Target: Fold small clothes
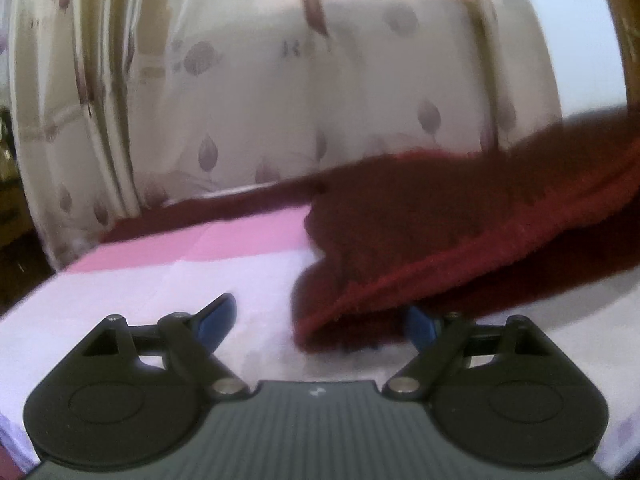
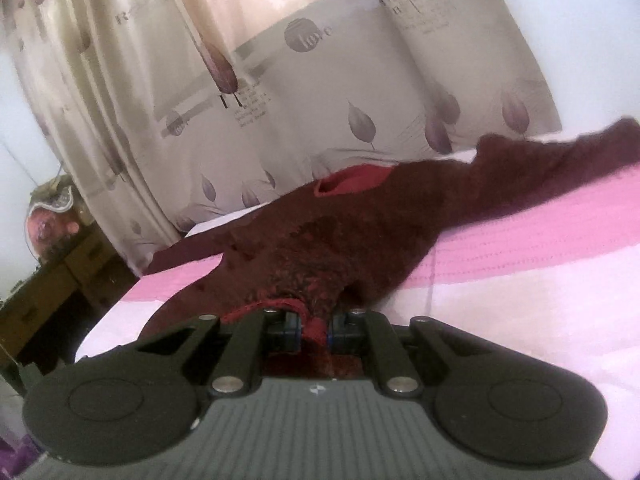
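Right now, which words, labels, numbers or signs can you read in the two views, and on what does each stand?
"R": a large grey letter on the curtain, upper left; the letters after it are blurred.
Letters in the round grey mark on the curtain: too blurred to read.
Small print blocks on the curtain: too small to read.
Small white emblem on the right gripper body: a sign, no letters.
Garment: no text visible.

The garment [image 2: 320,240] is dark maroon with a brighter red hem and collar. The bedsheet [image 2: 520,264] has pink and pale lilac bands. The curtain [image 2: 320,100] is cream, printed with grey-purple leaves. The fingers [image 1: 218,318] are blue on black.
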